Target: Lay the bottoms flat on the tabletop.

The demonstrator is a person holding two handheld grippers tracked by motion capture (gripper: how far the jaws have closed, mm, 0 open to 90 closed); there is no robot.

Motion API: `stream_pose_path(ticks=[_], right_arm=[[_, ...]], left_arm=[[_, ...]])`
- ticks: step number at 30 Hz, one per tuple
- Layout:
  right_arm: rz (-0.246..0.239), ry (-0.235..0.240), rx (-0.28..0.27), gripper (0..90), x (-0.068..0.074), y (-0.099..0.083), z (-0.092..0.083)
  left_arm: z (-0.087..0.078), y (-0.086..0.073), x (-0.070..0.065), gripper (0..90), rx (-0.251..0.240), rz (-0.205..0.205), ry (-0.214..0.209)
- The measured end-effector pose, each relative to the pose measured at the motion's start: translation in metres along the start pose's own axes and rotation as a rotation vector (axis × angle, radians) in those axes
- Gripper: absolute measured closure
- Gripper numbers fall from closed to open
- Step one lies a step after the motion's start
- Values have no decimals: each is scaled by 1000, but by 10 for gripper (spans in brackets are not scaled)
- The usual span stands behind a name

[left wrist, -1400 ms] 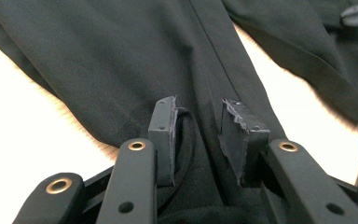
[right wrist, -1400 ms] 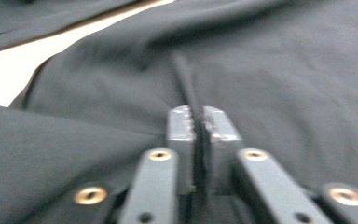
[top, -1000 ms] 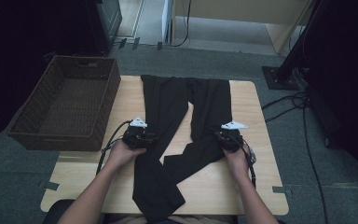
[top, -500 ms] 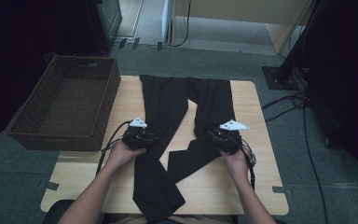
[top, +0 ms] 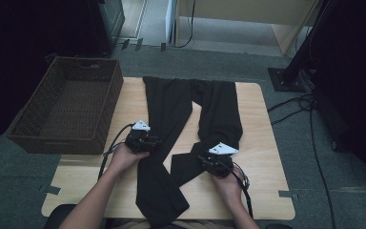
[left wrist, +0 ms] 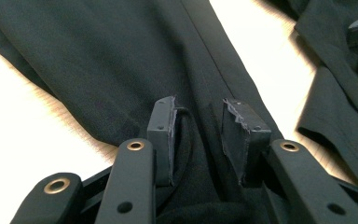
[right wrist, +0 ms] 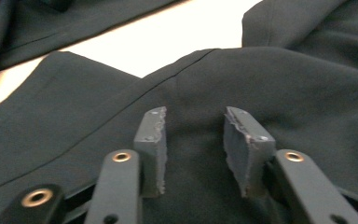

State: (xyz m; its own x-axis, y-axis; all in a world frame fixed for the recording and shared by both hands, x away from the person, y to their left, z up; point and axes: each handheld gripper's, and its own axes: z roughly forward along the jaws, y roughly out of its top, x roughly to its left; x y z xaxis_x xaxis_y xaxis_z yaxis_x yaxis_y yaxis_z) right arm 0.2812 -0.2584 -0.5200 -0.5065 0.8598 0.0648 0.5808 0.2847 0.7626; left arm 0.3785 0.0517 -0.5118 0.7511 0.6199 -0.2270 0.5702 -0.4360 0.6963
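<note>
Grey carpet surrounds our pale wooden table (top: 257,109). Our right gripper (right wrist: 193,140) has just been opening, pads spread above cloth without pinching. Our left gripper (left wrist: 198,128) stands parted around a raised fold. Both sit on the long black trousers (top: 171,109) laid across the table, beside a dark woven wicker basket (top: 64,112).

The trousers (top: 171,124) at the centre of the frame are plain black, with no pattern – only a faint seam line. The tabletop (top: 262,129) under them is pale wood with a light grain. At the upper left, the basket (top: 66,112) is dark brown woven wicker. Both grippers – left gripper (top: 153,141), right gripper (top: 206,162) – are black with grey pads (left wrist: 161,126) and brass-coloured rivets; each carries a pale grey plate
</note>
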Motion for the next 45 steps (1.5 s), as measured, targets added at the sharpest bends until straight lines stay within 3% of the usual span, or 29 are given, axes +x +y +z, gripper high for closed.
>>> stream_pose_path(ticks=[4,7,11,18,22,25,29,35,40,45], right_arm=[[-14,-25,-15,900,2,1,4],[18,-8,23,900,0,7,0],[16,-2,-31,900,-1,19,-21],[15,16,-53,900,-6,36,-39],[2,10,-118,900,-9,59,-56],[-23,-5,-149,900,-15,86,-64],[-30,-2,-129,900,-23,107,-52],[-18,4,-79,850,-20,88,-33],[5,25,-56,737,-19,68,-30],[3,35,-30,693,-17,50,-26]], left_arm=[[0,0,0,655,-2,-2,-1],[0,0,0,654,-3,-2,-2],[0,0,0,655,-5,-4,-3],[0,0,0,653,-3,-1,0],[0,0,0,653,-7,-8,-3],[0,0,0,653,-6,-5,-1],[0,-1,0,652,-4,-3,-2],[0,-1,0,652,-9,-8,-6],[0,-1,0,650,-5,-7,-4],[0,-1,0,650,-6,-5,-3]])
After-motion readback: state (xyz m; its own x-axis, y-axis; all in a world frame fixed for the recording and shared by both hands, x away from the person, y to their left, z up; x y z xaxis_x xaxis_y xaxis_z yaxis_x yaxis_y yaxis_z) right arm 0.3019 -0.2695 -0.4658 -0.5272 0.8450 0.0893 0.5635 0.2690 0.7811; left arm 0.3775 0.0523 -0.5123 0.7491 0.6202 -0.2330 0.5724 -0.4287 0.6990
